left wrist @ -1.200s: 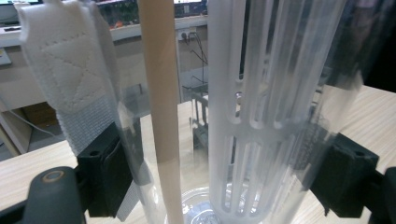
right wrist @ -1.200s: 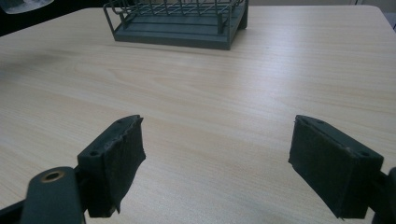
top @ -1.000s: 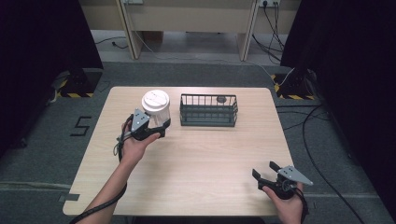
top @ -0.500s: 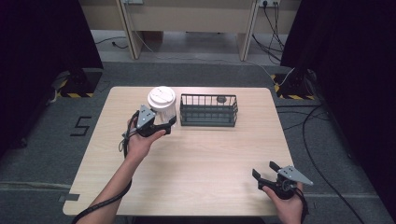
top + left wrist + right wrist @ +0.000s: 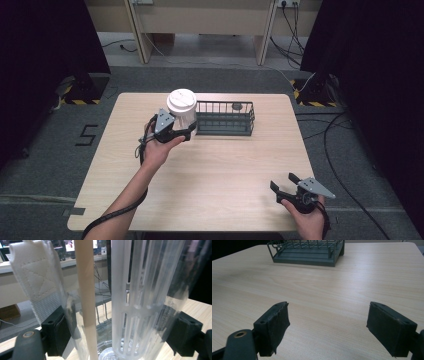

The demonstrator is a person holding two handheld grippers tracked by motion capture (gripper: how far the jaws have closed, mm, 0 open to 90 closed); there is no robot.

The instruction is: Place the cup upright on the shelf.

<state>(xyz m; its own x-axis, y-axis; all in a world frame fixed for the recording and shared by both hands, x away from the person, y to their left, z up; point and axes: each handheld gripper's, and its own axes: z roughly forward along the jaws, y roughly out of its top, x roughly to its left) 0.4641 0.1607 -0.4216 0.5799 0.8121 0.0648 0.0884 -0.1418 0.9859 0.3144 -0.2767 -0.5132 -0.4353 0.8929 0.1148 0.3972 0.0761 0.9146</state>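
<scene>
Bottle, clear-walled with a white lid, sits clamped in the left tool, lifted over the far left part of the table, just beside the left end of the wire basket. In the left gripper view the black pads press on its see-through sides; inside it stand a ribbed, slotted clear tube and a pale straw-like stem, and a white webbing strap hangs on its outside.

The walls look smooth, so I judge the bottle could slide or tilt between the pads if the hand swings fast, and its base could knock the basket's rim on the way across. The basket holds one small dark round thing near its far right end. The right tool rests spread wide at the near right edge, holding nothing.
</scene>
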